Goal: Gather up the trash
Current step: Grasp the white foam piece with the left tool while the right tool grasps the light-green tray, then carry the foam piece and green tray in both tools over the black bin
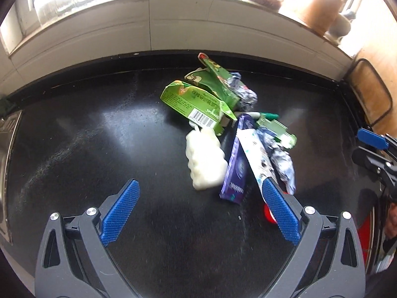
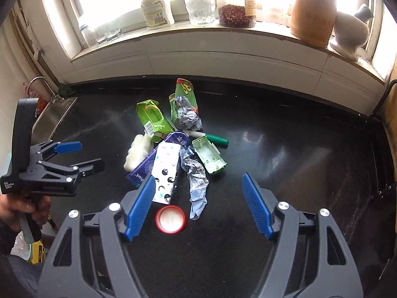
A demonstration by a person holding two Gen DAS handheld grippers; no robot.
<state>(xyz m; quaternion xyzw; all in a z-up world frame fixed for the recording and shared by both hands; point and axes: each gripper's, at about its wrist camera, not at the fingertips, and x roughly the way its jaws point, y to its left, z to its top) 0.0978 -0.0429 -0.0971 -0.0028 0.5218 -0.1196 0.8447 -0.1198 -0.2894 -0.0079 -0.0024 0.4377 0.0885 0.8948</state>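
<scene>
Both pairs of blue fingers stand apart with nothing gripped: the left gripper (image 1: 201, 198) is spread wide over the black counter (image 1: 86, 149), its right finger (image 1: 280, 211) lying over the near edge of the trash pile, and the right gripper (image 2: 197, 193) gapes around the red lid (image 2: 170, 219) without touching it. Measured from that lid, the purple box (image 2: 146, 166) and the white spotted wrapper (image 2: 165, 173) lie just beyond it, the crumpled blue wrapper (image 2: 197, 186) just to its right, the green carton (image 2: 151, 119) farther back, the white foam lump (image 2: 136, 151) back and to the left, and the pale green plastic case (image 2: 209, 157) and green marker (image 2: 215, 139) back and to the right.
</scene>
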